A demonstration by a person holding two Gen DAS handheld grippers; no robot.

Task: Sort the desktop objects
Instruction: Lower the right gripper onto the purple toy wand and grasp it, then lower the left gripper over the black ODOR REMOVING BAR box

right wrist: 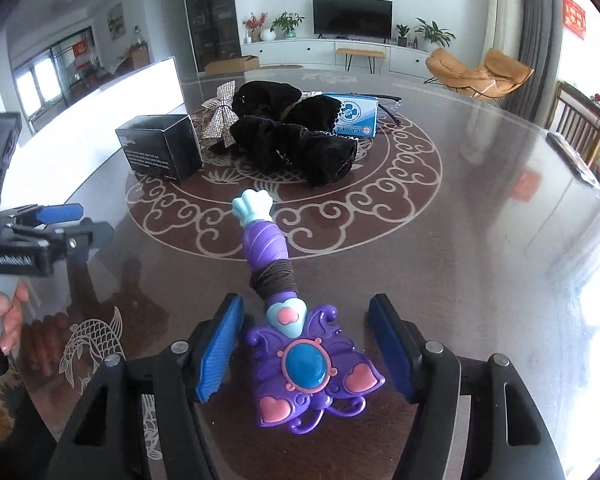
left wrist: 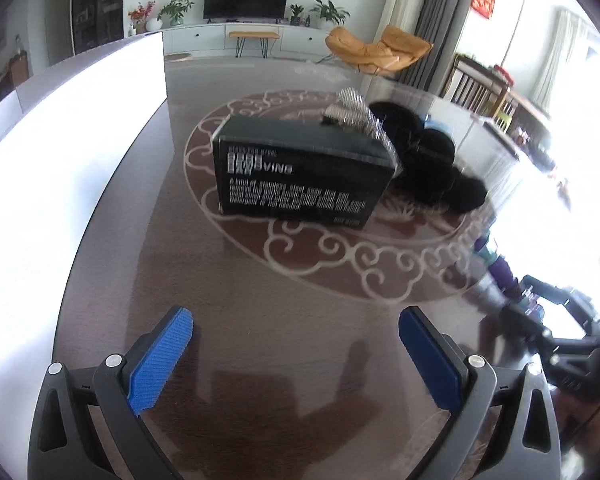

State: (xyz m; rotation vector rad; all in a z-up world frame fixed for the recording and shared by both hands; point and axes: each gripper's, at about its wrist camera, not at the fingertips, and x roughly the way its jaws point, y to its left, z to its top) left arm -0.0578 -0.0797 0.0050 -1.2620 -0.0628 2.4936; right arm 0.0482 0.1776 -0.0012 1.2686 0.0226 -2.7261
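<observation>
Two grippers spread wide, right gripper (right wrist: 306,354) straddling purple toy wand (right wrist: 296,356), left gripper (left wrist: 296,354) holding nothing.

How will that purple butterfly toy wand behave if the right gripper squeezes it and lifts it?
The purple toy wand looks like moulded hard plastic, so probably stiff and light. The right gripper straddles its wide butterfly head with jaws open, so the long handle may droop forward once lifted. Its curved glossy edges could slip on the pads, and thin curls at the bottom look breakable.
</observation>
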